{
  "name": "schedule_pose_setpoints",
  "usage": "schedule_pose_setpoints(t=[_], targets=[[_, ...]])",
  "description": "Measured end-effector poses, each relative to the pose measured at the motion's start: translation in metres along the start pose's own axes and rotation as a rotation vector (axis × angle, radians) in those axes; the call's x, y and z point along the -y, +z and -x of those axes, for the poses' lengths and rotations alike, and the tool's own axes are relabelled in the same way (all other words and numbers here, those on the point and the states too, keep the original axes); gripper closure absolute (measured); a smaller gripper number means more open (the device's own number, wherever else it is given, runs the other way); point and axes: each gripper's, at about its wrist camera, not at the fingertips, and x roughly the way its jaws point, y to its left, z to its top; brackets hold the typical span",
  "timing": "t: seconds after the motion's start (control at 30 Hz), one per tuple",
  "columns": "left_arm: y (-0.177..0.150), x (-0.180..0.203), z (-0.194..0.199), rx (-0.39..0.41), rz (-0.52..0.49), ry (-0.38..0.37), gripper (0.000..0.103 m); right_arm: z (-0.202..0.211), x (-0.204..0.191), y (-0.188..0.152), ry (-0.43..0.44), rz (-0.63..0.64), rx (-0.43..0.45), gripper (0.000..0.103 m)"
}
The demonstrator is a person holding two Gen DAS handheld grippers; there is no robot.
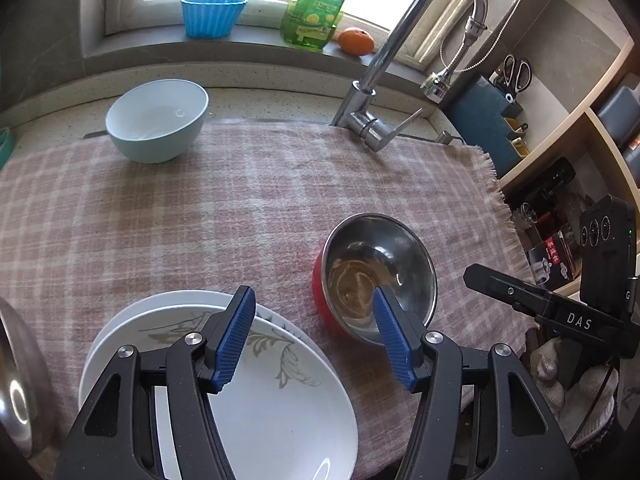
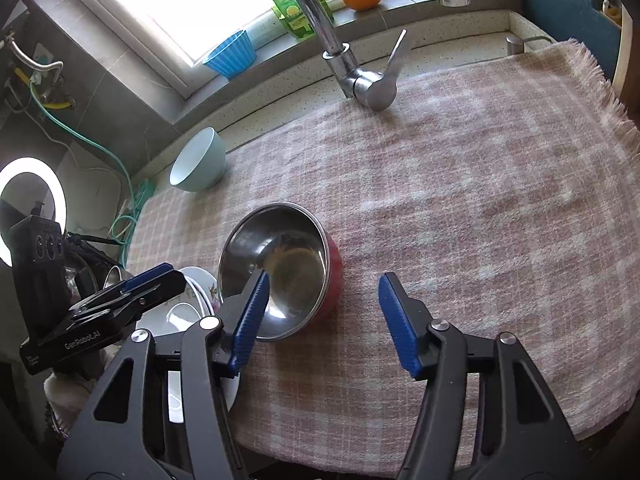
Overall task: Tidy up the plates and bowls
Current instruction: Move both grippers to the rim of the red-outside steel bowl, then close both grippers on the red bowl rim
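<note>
A steel bowl with a red outside [image 1: 378, 276] stands on the checked cloth [image 1: 240, 208]; it also shows in the right wrist view [image 2: 280, 272]. Two stacked white plates with a leaf print [image 1: 248, 380] lie to its left, partly seen in the right wrist view [image 2: 188, 308]. A pale blue bowl [image 1: 158, 120] stands at the far left, also in the right wrist view [image 2: 198, 166]. My left gripper [image 1: 316, 320] is open and empty, above the gap between plates and steel bowl. My right gripper [image 2: 324, 300] is open and empty, just right of the steel bowl.
A chrome faucet [image 1: 404, 52] rises at the back of the cloth. A blue cup [image 1: 212, 14], a green bottle [image 1: 316, 4] and an orange [image 1: 355, 41] sit on the windowsill. Shelves [image 1: 568, 152] stand on the right. A steel item [image 1: 16, 392] lies at the left edge.
</note>
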Motion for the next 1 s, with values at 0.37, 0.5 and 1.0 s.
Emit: schedule_pose_setpoints(t=[0.37, 0.5, 1.0], targets=[[0.003, 0.000, -0.030, -0.077, 0.019, -0.028, 0.068, -0.029, 0.008, -0.002, 0.051, -0.035, -0.061, 0.071], [0.004, -0.001, -0.035, -0.090, 0.023, -0.035, 0.077, -0.038, 0.008, -0.001, 0.058, -0.035, -0.080, 0.082], [0.006, 0.006, -0.036, -0.086, 0.004, -0.055, 0.085, -0.039, 0.003, 0.003, 0.029, -0.027, -0.071, 0.091]])
